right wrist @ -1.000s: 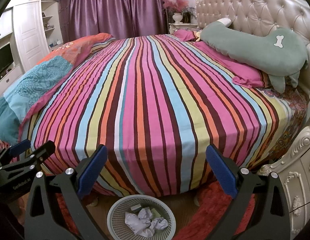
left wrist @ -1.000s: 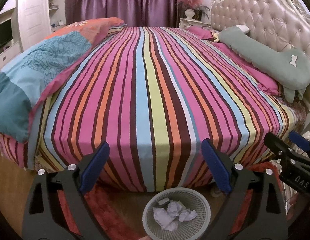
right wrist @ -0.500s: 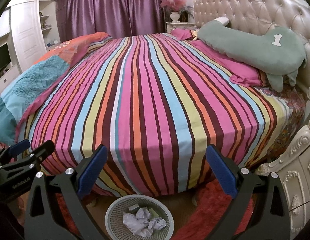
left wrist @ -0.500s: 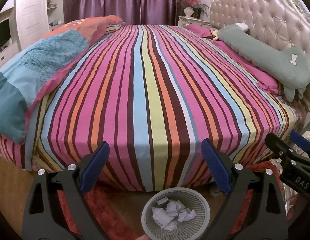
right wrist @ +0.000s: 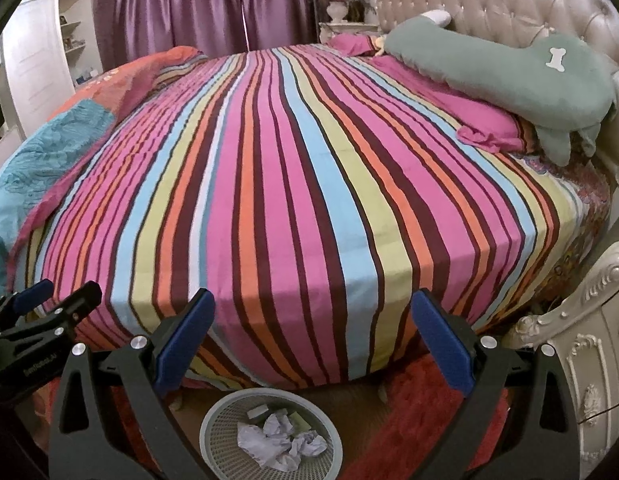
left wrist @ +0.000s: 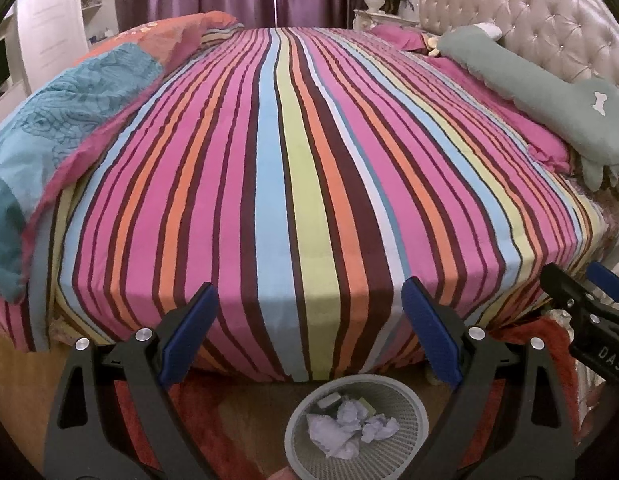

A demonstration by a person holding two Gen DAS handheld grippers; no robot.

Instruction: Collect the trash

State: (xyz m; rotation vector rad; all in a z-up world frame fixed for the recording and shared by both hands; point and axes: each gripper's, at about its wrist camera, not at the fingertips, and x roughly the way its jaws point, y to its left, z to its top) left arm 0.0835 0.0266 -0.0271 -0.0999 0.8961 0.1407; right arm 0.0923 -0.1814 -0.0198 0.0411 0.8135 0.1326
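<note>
Both tools are hovering side by side at the foot of the bed. The left hand-held gripper (left wrist: 309, 328) is standing released, its blue-padded fingers (left wrist: 187, 334) spread wide with nothing between them. The right hand-held gripper (right wrist: 311, 330) is doing the same, its pads (right wrist: 439, 344) parted and gripping nothing.

Down below, the round grey mesh wastebasket (left wrist: 413, 420) is sitting on the wooden floor (left wrist: 13, 392), just in front of the bed's foot edge, and the crumpled white paper trash (left wrist: 351, 428) is lying inside it. From the right wrist view the same wastebasket (right wrist: 221, 432) is showing its paper wads (right wrist: 281, 440) heaped in the bottom, with a red shaggy rug (right wrist: 413, 412) lying right beside its rim.

The multicoloured striped bedspread (left wrist: 309, 160) is stretching flat all the way to the headboard, its near edge dropping over the mattress just beyond the fingertips. Along the left edge, a teal and orange quilt (left wrist: 61, 120) is bunching up and hanging over the side. Along the right edge, a long green plush pillow with a white bone patch (right wrist: 509, 64) is resting against the tufted beige headboard (right wrist: 529, 4). At the far right, an ornate cream bedside cabinet (right wrist: 589, 352) is crowding in close to the right gripper's outer arm.
</note>
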